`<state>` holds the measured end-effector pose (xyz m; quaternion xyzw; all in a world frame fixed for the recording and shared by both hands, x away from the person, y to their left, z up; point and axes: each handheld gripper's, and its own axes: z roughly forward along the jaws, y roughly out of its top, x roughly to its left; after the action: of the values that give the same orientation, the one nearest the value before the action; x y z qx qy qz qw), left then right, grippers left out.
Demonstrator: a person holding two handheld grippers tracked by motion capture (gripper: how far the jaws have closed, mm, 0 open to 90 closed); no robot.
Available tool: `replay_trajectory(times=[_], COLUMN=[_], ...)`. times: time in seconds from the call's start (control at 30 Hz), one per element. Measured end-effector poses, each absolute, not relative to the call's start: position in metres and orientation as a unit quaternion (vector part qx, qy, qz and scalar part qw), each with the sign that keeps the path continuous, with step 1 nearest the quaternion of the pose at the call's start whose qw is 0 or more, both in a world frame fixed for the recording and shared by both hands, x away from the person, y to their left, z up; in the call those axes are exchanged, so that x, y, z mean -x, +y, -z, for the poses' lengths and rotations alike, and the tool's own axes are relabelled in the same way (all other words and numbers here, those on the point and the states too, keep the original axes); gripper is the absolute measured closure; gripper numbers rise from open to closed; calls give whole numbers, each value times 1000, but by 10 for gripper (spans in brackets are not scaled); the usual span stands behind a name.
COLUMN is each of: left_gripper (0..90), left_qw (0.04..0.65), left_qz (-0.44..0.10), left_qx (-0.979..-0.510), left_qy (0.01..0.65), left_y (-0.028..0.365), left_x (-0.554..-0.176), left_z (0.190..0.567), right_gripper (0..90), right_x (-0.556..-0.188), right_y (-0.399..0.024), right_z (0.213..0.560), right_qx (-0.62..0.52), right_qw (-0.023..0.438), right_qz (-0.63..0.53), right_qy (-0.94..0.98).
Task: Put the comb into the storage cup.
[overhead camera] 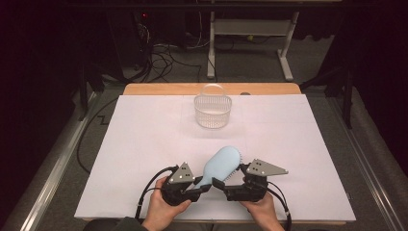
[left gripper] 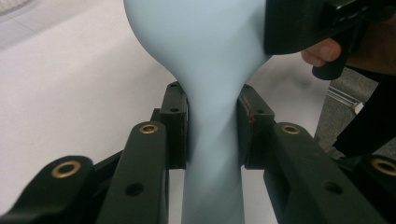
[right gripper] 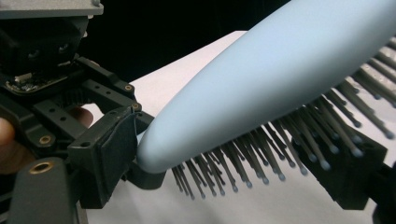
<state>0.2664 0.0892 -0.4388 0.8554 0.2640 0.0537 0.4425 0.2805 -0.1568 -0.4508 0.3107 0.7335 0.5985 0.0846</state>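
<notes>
- At the bottom centre of the high view, the person's two hands come in side by side, each holding a gripper low over the bench (overhead camera: 144,144), both pointing inward toward each other.
- The left gripper (overhead camera: 199,188) is clamped on the narrow neck of the pale blue hairbrush (overhead camera: 220,166); in the left gripper view its jaws press both sides of the handle (left gripper: 212,149).
- The right gripper (overhead camera: 231,185) sits at the bristle side of the brush head; in the right gripper view the bristles (right gripper: 261,163) lie between its jaws, but I cannot tell whether they pinch.
- The brush looks light, stiff and smooth, likely slippery plastic; the waisted handle is the safest hold, since the bristles would bend and give.
- The brush head tilts up toward the frame's centre, lifted off the bench.
- Farther back, upper centre, a clear basket (overhead camera: 212,111) stands well apart.
</notes>
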Motion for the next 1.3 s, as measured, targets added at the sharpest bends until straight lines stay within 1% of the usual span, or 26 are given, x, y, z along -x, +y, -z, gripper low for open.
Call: replay_trajectory(times=[0.43,0.6,0.87,1.03,1.3], left_gripper=[692,692,692,692,693], left_qw=[450,450,455,455,455], left_qz=[-50,-52,-55,-57,-58], left_qx=[-852,-851,-849,-849,-849], left_qy=[263,264,263,263,262], left_y=[90,89,87,88,87], left_x=[-268,-268,-267,-267,-267], left_z=[437,437,436,435,434], right_gripper=[168,188,243,301,377], right_x=[-287,-289,-292,-295,-296], right_y=[-146,-145,-146,-145,-146], right_z=[449,449,445,445,441], right_qx=[-318,-321,-332,-335,-337], right_qw=[80,73,49,15,-4], right_qz=[-599,-598,-591,-596,-590], right_qy=[730,731,733,729,734])
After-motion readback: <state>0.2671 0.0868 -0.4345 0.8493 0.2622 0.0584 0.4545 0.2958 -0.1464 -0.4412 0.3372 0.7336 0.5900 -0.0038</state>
